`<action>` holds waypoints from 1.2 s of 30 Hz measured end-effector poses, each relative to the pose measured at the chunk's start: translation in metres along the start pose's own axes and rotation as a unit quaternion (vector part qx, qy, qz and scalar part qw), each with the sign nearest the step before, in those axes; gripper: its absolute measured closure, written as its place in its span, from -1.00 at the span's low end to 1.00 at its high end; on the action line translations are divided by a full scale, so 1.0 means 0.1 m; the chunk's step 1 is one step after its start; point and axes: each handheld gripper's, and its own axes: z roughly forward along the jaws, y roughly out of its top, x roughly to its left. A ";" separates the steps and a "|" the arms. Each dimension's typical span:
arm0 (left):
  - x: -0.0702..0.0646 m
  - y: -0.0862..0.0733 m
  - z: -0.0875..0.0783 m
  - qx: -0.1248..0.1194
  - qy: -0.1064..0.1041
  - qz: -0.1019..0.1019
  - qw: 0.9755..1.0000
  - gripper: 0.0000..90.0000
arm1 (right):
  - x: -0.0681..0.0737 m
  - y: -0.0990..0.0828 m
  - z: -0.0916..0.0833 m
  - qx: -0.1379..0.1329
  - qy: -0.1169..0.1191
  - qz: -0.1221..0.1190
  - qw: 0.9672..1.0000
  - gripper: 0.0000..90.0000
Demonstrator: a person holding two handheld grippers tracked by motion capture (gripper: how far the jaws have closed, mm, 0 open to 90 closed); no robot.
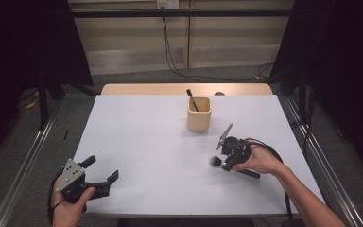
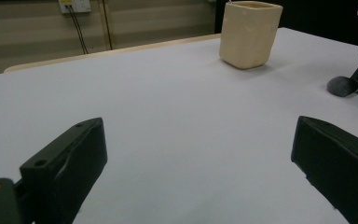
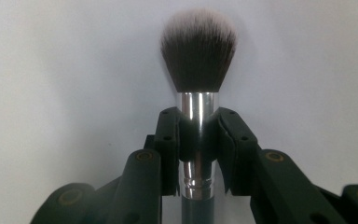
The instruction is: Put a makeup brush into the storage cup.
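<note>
While my left tongs (image 1: pixel 101 176) rest released at the lower left of the desk (image 1: pixel 146 137), the beige cup (image 1: pixel 199 114) stands upper centre, and my right tongs (image 3: pixel 198 128) clench the makeup brush (image 3: pixel 198 56) right of centre.

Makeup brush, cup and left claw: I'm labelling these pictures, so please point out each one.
Makeup brush (image 3: pixel 198 51), right gripper view, on its bristle head.
Cup (image 1: pixel 199 118), high view, on its front wall.
Left claw (image 1: pixel 101 169), high view, midway between its open fingertips.
</note>
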 end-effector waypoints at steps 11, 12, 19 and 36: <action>-0.01 0.00 0.01 -0.003 0.000 0.000 1.000 -0.92 | 0.00 -0.04 -0.01 -0.018 -0.002 0.012 1.000 0.60; 0.00 0.00 0.01 -0.002 0.000 0.001 1.000 -0.92 | 0.00 -0.04 -0.01 -0.019 -0.003 0.012 1.000 0.60; 0.00 0.00 0.01 0.000 -0.001 0.000 1.000 -0.92 | 0.00 -0.05 -0.05 -0.025 -0.008 0.030 0.999 0.60; 0.00 0.00 0.01 -0.002 0.000 -0.003 1.000 -0.92 | -0.09 -0.22 -0.41 -0.151 -0.021 0.091 0.984 0.60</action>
